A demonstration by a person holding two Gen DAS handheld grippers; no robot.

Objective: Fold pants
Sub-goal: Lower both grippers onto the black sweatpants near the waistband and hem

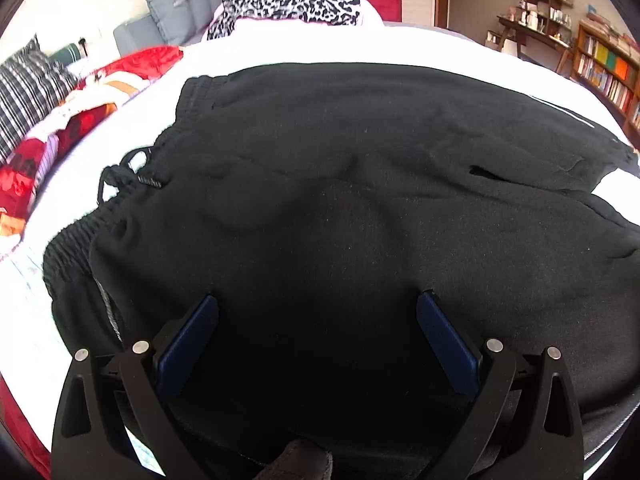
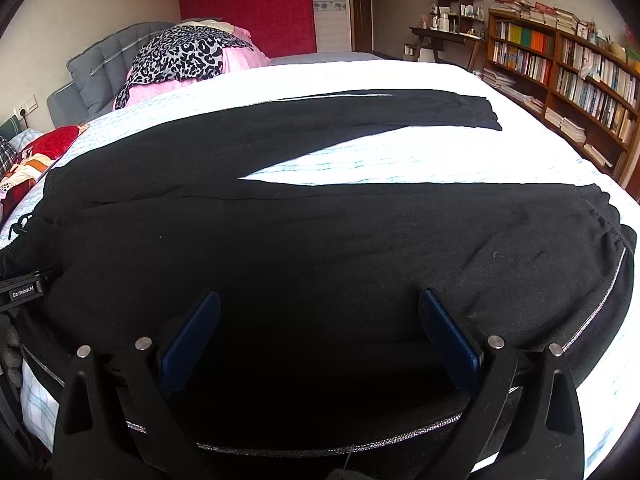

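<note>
Black sweatpants [image 1: 340, 184] lie spread flat on a white bed, the elastic waistband with its drawstring [image 1: 120, 176] at the left. In the right wrist view the pants [image 2: 320, 240] show two legs running right, the far leg [image 2: 400, 110] splayed away from the near one, whose edge carries a silver side stripe [image 2: 600, 304]. My left gripper [image 1: 318, 304] hovers open over the hip area near the waistband, nothing between its blue pads. My right gripper [image 2: 320, 300] stands open over the near leg. The left gripper's body [image 2: 24, 290] shows at the left edge of the right wrist view.
The white bedspread [image 2: 400, 160] is bare between the two legs. A leopard-print cloth [image 2: 180, 56] on pink bedding and a grey headboard [image 2: 96, 68] sit at the far left. Red patterned bedding [image 1: 60, 128] lies left of the waistband. Bookshelves [image 2: 560, 68] line the right wall.
</note>
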